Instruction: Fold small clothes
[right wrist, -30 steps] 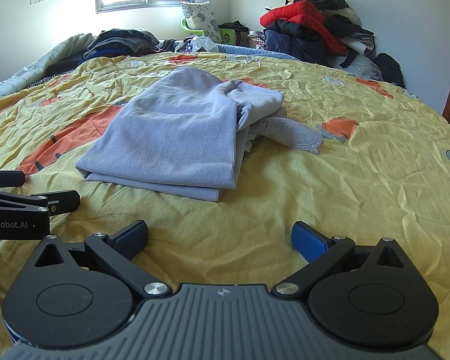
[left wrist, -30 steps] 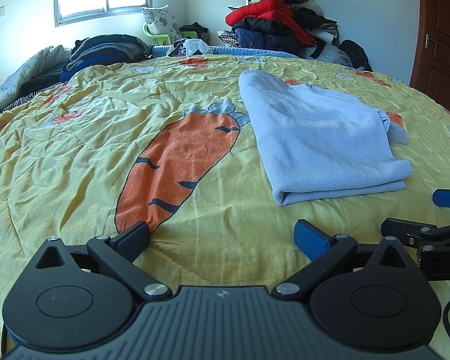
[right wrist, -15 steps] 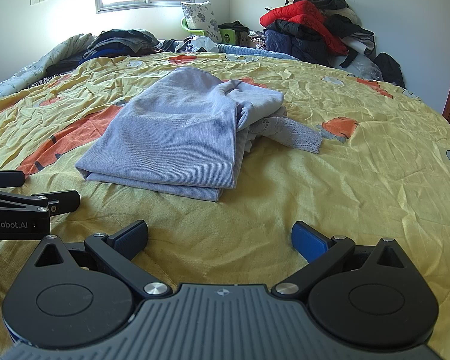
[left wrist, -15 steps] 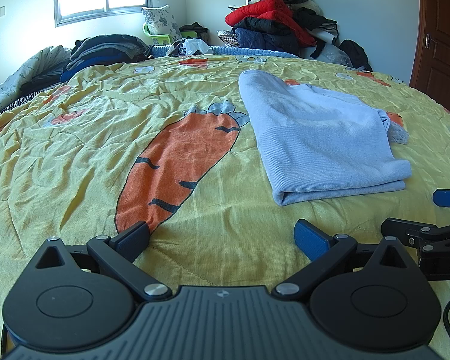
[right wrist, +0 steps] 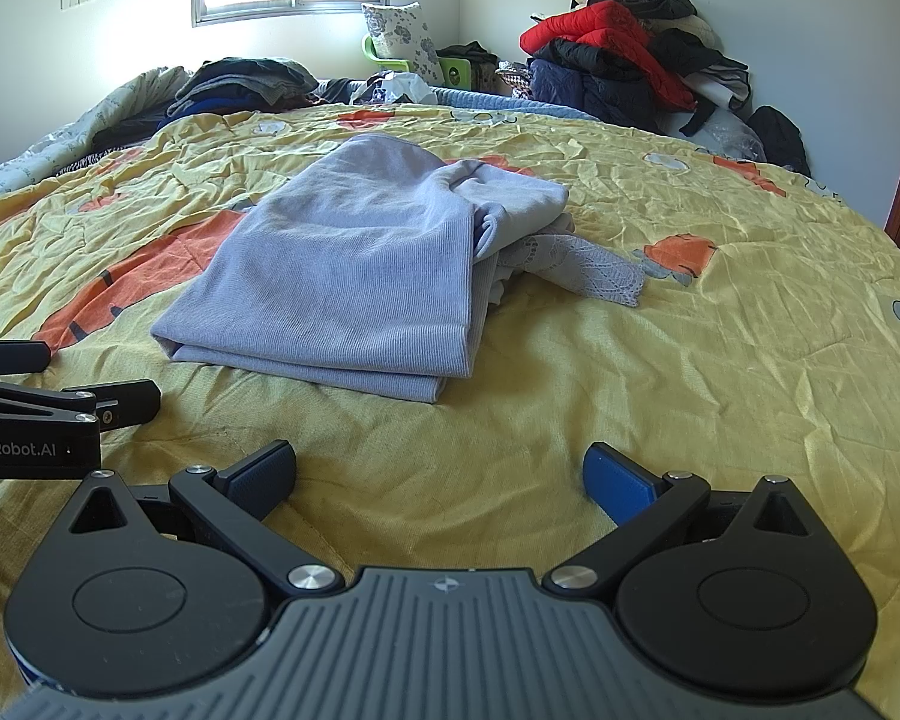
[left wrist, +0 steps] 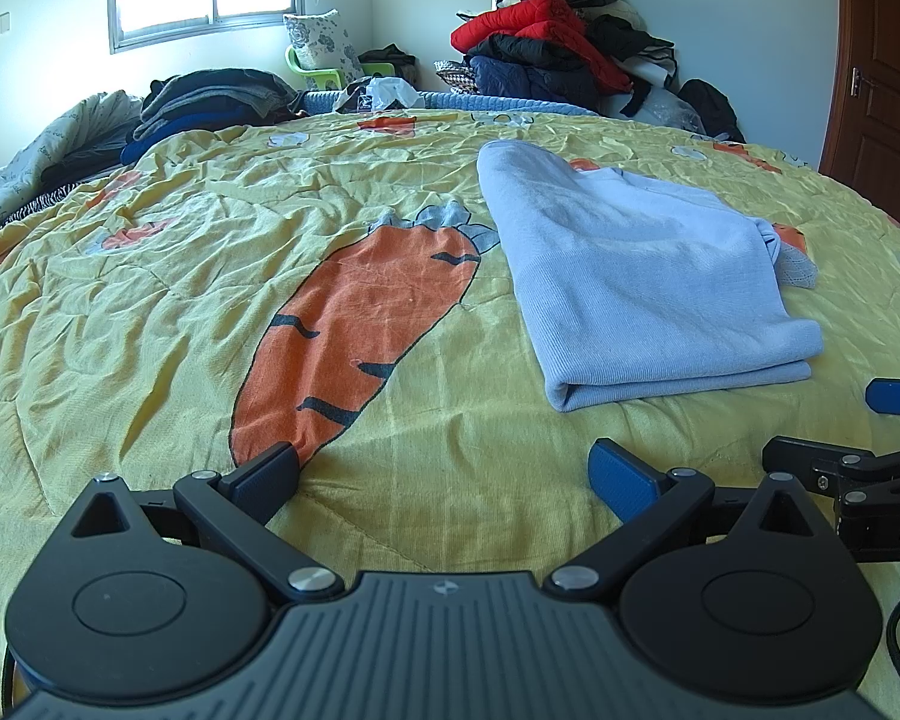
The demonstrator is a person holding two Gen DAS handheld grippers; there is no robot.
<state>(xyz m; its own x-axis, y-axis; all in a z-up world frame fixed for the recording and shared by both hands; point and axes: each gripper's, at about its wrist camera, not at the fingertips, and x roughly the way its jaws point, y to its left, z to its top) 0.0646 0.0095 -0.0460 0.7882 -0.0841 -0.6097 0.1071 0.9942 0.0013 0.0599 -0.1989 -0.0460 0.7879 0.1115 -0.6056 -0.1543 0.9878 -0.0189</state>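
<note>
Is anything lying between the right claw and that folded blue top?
Nothing: in the right wrist view only bare yellow carrot-print bedspread separates the open right claw from the folded light-blue knit top.

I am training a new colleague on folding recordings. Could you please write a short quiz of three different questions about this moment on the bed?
1. True or false: the left hand-held gripper is shut on the light blue garment.
2. Multiple choice: the garment lies on (A) a wooden floor, (B) the yellow carrot-print quilt, (C) a chair.
3. Fill in: a pale ____ piece sticks out from the folded garment's right side in the right wrist view.

Key: 1 false, both it and the right hand-held gripper are open and empty. 2 B. 3 lace.
</note>
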